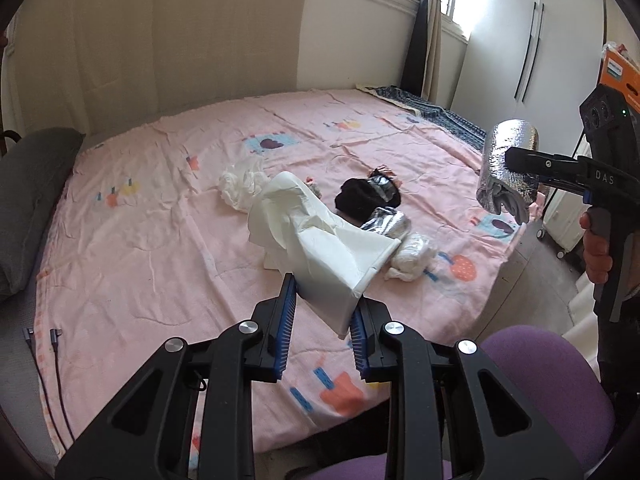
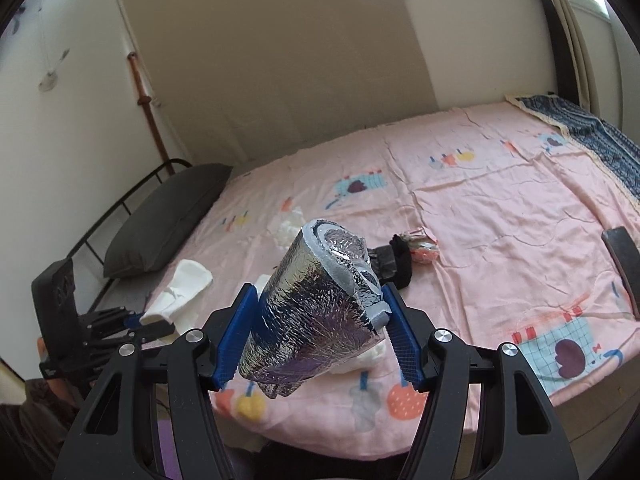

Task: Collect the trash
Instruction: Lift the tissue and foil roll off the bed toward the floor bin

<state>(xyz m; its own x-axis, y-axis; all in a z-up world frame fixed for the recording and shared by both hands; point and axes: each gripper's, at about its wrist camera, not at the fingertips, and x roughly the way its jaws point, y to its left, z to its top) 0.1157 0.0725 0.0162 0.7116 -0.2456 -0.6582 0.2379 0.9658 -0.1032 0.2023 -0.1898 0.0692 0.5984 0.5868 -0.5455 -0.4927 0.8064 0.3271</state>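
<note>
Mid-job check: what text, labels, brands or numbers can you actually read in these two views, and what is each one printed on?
"DAS": white letters on the black body of the right tongs, seen from the left wrist camera.
Orange box at the right edge: it carries print, too small and blurred to read.
Silver foil roll, white paper and pink bedsheet: no writing, only cartoon patterns on the sheet.

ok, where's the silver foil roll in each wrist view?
Left wrist: silver foil roll at right edge, mid-height, clamped by right gripper, above the bed.
Right wrist: roll at centre, between the blue pads.
Shared landmark: black bundle on pink sheet.
</note>
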